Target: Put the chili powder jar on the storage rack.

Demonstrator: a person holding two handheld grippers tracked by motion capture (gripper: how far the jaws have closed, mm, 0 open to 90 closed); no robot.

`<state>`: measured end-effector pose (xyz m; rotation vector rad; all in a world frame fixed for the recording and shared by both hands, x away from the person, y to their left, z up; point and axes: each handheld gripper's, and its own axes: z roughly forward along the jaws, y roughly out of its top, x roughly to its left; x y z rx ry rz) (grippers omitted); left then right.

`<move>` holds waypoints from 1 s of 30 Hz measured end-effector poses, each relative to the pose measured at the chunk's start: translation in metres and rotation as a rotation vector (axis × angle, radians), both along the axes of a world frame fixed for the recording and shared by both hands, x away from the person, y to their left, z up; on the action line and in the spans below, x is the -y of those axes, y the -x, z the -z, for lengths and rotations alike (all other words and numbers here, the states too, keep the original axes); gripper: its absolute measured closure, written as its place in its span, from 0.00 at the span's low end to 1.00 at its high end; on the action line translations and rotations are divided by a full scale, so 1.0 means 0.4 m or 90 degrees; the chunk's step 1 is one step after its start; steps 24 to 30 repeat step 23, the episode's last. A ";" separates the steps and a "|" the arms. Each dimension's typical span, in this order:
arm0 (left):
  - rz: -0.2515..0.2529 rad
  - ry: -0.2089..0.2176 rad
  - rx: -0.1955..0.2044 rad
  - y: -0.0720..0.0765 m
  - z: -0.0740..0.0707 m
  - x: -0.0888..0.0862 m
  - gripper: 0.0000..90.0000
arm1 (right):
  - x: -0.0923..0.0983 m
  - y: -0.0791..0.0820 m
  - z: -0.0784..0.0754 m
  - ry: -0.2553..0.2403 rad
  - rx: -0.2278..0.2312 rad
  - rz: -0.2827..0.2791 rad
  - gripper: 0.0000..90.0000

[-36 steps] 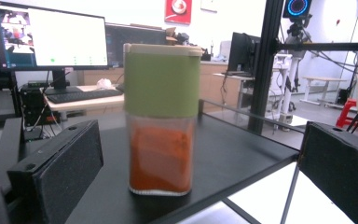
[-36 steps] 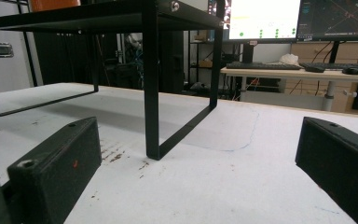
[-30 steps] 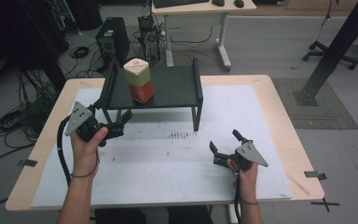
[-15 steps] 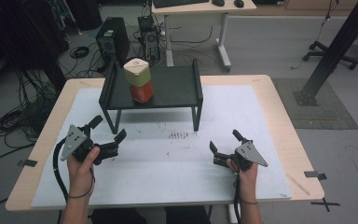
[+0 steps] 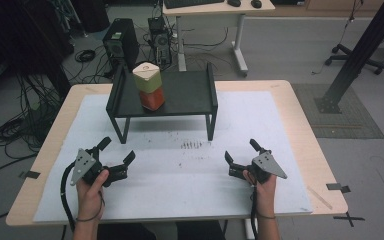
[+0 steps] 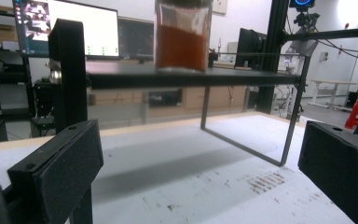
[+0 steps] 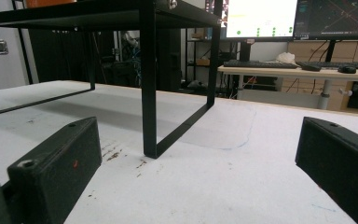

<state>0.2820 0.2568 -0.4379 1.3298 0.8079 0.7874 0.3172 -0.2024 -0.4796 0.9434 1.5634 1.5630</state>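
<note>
High view: a white-matted wooden table (image 5: 290, 107) carries a black metal shelf stand (image 5: 185, 95) at twelve o'clock, with an orange, cream-lidded container (image 5: 149, 87), possibly a jar, on its left half. Left gripper (image 5: 116, 158) and right gripper (image 5: 239, 156) rest at seven and five, jaws spread, empty.

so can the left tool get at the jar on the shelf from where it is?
Probably yes. The left tool is open and empty, and the jar stands at the front left of the shelf, with bare mat between them. The shelf's raised side rail is the one thing to steer around.
</note>
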 end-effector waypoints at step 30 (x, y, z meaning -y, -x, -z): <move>-0.003 -0.020 0.006 -0.005 0.093 -0.008 0.00 | -0.002 0.000 -0.001 0.005 -0.002 0.007 0.00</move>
